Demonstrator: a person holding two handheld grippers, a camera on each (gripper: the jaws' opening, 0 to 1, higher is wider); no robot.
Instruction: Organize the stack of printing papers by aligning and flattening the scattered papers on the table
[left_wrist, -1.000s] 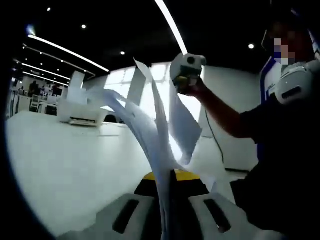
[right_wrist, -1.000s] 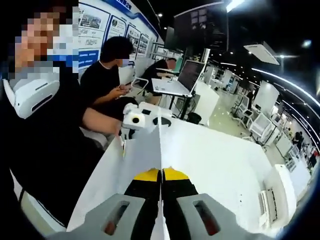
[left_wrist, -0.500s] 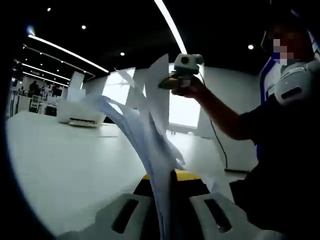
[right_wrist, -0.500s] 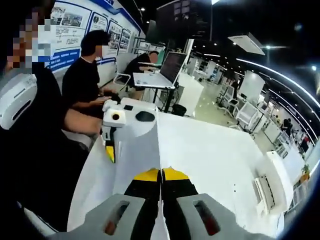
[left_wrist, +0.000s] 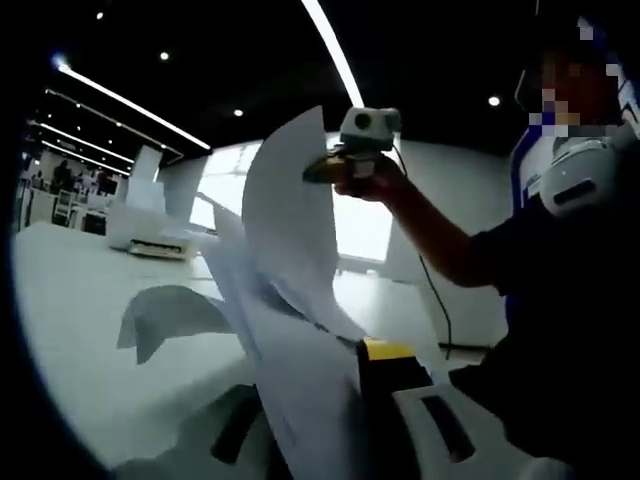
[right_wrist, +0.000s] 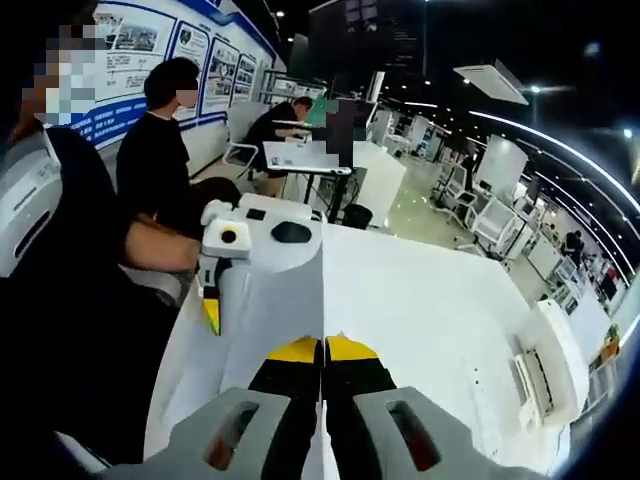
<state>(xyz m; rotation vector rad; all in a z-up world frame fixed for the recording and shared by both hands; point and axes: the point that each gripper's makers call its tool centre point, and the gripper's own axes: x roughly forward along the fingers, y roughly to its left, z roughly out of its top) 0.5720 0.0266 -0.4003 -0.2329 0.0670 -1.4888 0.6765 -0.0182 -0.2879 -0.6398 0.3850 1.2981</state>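
Several white printing papers (left_wrist: 290, 330) stand fanned and bowed in my left gripper (left_wrist: 342, 362), which is shut on their lower edge; the sheets hide its left jaw. One sheet (left_wrist: 285, 200) curves up to my right gripper (left_wrist: 352, 165), held high by a hand and shut on that sheet's top. In the right gripper view the right gripper (right_wrist: 322, 348) pinches the paper (right_wrist: 275, 300) seen edge-on. The left gripper (right_wrist: 222, 262) is at the sheet's far left side. The white table (right_wrist: 420, 300) lies below.
A white printer (left_wrist: 150, 232) sits at the table's far side, also seen as the printer (right_wrist: 555, 365) at the right edge. A person in dark clothes (left_wrist: 560, 300) holds both grippers. Two people (right_wrist: 160, 150) sit at a desk behind.
The sheets in my left gripper have spread and bowed further left, casting a curled shadow on the table. The right gripper stays high on its sheet. Both views shifted slightly.
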